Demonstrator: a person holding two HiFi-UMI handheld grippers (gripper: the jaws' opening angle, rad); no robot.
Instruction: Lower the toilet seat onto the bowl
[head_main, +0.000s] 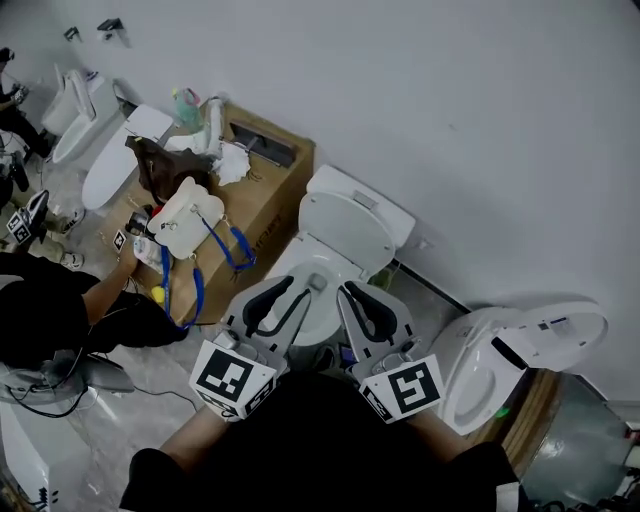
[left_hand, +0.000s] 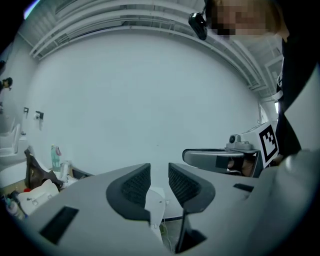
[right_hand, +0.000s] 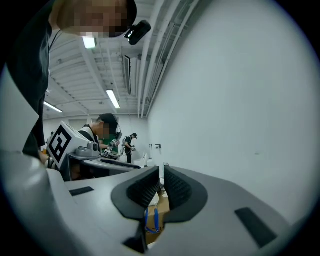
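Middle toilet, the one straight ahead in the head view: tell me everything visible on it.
The toilet is white and glossy, ceramic by its look. Its tank backs onto the pale wall. An oval lid faces the camera; seat up or down, I cannot tell. A cardboard box stands picture-left of it, a second toilet picture-right. The left gripper and right gripper cover its front; no contact shows.
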